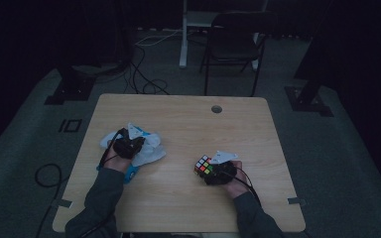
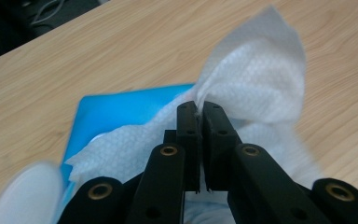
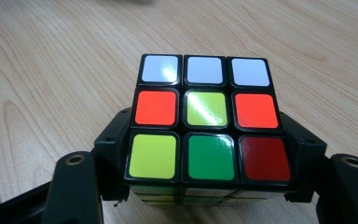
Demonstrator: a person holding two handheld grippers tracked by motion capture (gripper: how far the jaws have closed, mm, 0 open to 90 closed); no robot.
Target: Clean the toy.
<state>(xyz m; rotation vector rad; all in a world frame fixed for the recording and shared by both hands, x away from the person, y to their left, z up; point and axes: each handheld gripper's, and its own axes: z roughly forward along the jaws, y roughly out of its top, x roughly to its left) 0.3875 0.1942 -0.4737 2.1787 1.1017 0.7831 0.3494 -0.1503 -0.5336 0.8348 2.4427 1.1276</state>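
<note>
Left claw point(image 1: 127, 144) sits at the wooden surface's point(image 1: 188, 124) nine o'clock, right claw point(image 1: 217, 171) at five. Pinched shut, the left holds a white textured wipe point(image 2: 256, 70) over its blue flat pack point(image 2: 116, 109); pulling fast might drag the pack. Clamped around a multicoloured plastic puzzle cube point(image 3: 207, 119), the right could let it twist loose.

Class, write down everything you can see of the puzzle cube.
The cube is a black-framed, glossy plastic three-by-three with coloured stickers, scrambled. The face shown has a white top row, then orange, yellow-green, orange, then yellow-green, green, red. The right gripper clamps it, one jaw on each side. From above, the cube sits at the table's right front; whether it rests on the wood cannot be told.
</note>
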